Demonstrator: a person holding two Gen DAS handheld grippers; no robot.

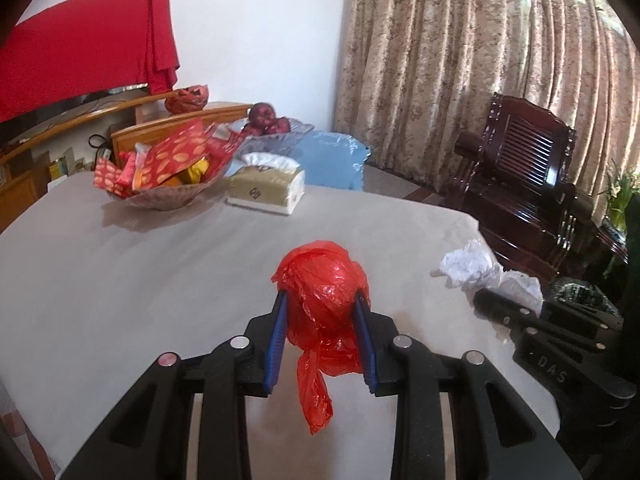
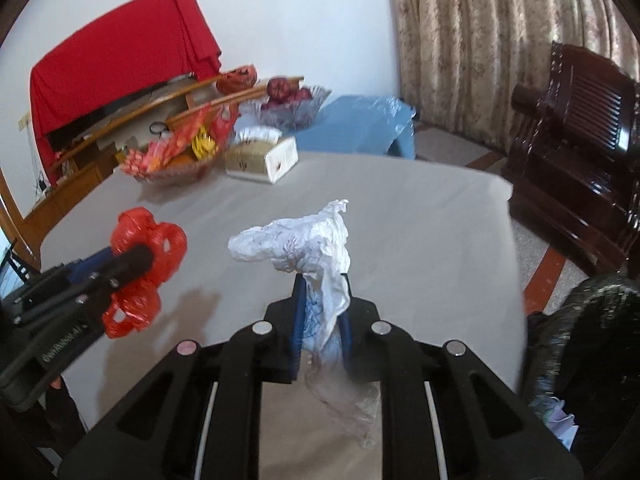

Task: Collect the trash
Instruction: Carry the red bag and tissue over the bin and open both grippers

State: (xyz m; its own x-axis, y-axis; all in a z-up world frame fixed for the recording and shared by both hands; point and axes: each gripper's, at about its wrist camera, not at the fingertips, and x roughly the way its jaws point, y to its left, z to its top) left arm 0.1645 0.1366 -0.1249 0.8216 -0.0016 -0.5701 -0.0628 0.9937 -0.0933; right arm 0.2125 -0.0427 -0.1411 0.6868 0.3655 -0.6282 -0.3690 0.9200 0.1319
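Above the grey-covered worktop (image 1: 120,280), both claws are carrying rubbish clear of the cloth. The left claw (image 1: 320,300) pinches a crumpled red plastic bag (image 1: 320,276) between its blue pads, the bulk of the bag bulging past the fingertips and a twisted tail hanging down underneath. The right claw (image 2: 322,280) is nipped almost closed on a scrunched white plastic bag (image 2: 296,240), which fans out above the fingertips while a thin, see-through end trails below; that lower end is blurred, so I cannot say whether it touches the cloth. From the right wrist view the left claw sits off to the left, its red bag well apart from the white one.

At the far side of the worktop stand a glass bowl (image 1: 160,200) heaped with red and orange packets and, just beside it, a tissue box (image 1: 266,190). Behind them is a second glass dish of dark red fruit (image 1: 264,120). A dark wooden chair (image 1: 520,168) stands by the patterned curtain (image 1: 460,40).
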